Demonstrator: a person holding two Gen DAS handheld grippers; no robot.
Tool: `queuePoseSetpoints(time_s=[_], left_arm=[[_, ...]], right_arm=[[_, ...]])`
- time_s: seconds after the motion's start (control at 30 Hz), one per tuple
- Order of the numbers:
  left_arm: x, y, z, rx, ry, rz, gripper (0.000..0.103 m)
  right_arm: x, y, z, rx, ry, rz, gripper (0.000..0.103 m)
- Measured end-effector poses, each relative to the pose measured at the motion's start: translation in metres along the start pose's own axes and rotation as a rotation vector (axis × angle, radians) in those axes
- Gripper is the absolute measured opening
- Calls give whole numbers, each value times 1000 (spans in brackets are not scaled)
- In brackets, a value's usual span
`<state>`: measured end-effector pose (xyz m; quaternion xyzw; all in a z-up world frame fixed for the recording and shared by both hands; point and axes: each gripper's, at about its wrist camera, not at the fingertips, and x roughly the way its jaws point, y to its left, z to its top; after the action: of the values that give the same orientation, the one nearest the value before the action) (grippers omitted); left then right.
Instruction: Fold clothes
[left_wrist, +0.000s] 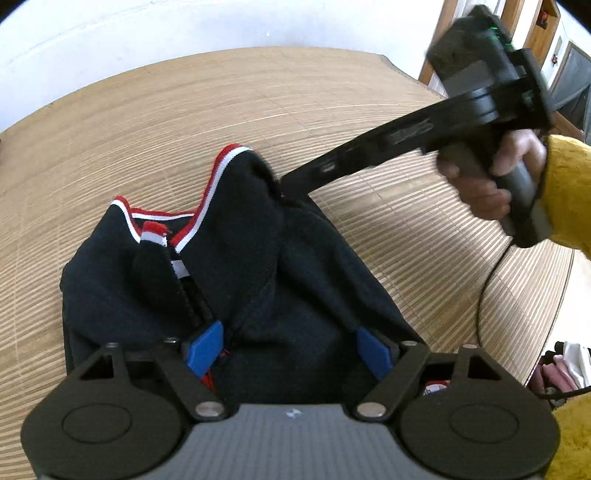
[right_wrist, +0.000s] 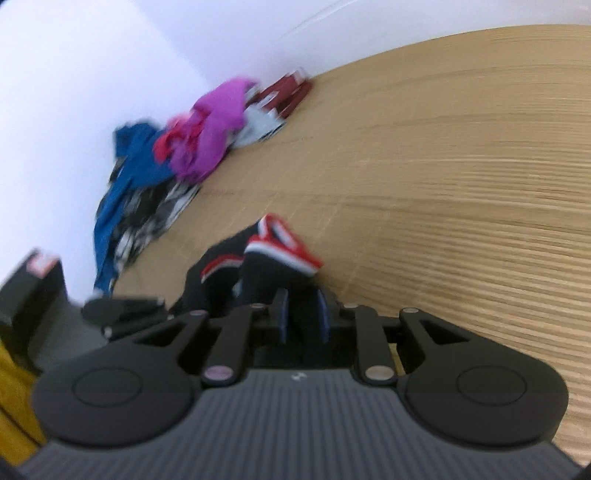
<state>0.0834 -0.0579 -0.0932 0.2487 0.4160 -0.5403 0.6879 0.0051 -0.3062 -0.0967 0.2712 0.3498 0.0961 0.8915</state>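
Note:
A black garment (left_wrist: 258, 280) with red and white striped trim lies bunched on the bamboo mat (left_wrist: 221, 110). My left gripper (left_wrist: 291, 349) is open, its blue pads (left_wrist: 205, 349) spread wide around a thick fold of the black cloth. My right gripper (left_wrist: 286, 184) reaches in from the right and pinches the garment's upper edge near the collar. In the blurred right wrist view the right gripper (right_wrist: 303, 314) is shut on the black garment (right_wrist: 258, 266), its blue pads (right_wrist: 324, 314) close together on the cloth.
A pile of loose clothes (right_wrist: 177, 158), blue, purple, red and patterned, lies against the white wall (right_wrist: 74, 74) at the mat's far left. A dark red item (right_wrist: 288, 92) lies beyond it. More clothes (left_wrist: 565, 365) show off the mat's right edge.

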Motion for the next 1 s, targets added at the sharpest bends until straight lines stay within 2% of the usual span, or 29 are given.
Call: queuePoseSetpoints(time_s=[0.07,0.2,0.27,0.33,0.47,0.57,0.63,0.7,0.8,0.87,0.93,1.0], left_arm=[[4,1,4,-10,2,-3,82],[5,1,14,-37,10,12,82],[-3,2,16,-60,3,16,82],[-16,4,16,-89,-21,14,82],[-46,11,12,-139,-74,58,82],[-51,27,6,-193,-70,77,82],[-49,37,3,-227,-48,89,82],[-47,44,-1,-251,-34,93,82],[-44,48,-9,-254,-27,93,82],[-37,50,-12,-245,-21,100,82],[-36,51,-18,-239,-18,106,82],[-42,55,-26,-256,-25,95,83]], right_arm=[[19,10,8,-60,2,-52,21],[61,15,31,-56,3,-54,21],[75,22,36,-101,0,-123,23],[72,23,34,-109,-38,-193,27],[39,16,26,-4,-123,-400,30],[6,28,19,43,-183,-376,30],[-10,50,18,30,-216,-275,30],[-11,75,18,5,-206,-137,30],[13,102,21,-2,-139,-23,36],[38,112,23,1,-92,-27,36],[65,113,22,19,-41,-68,36],[71,114,18,24,-52,-170,5]])
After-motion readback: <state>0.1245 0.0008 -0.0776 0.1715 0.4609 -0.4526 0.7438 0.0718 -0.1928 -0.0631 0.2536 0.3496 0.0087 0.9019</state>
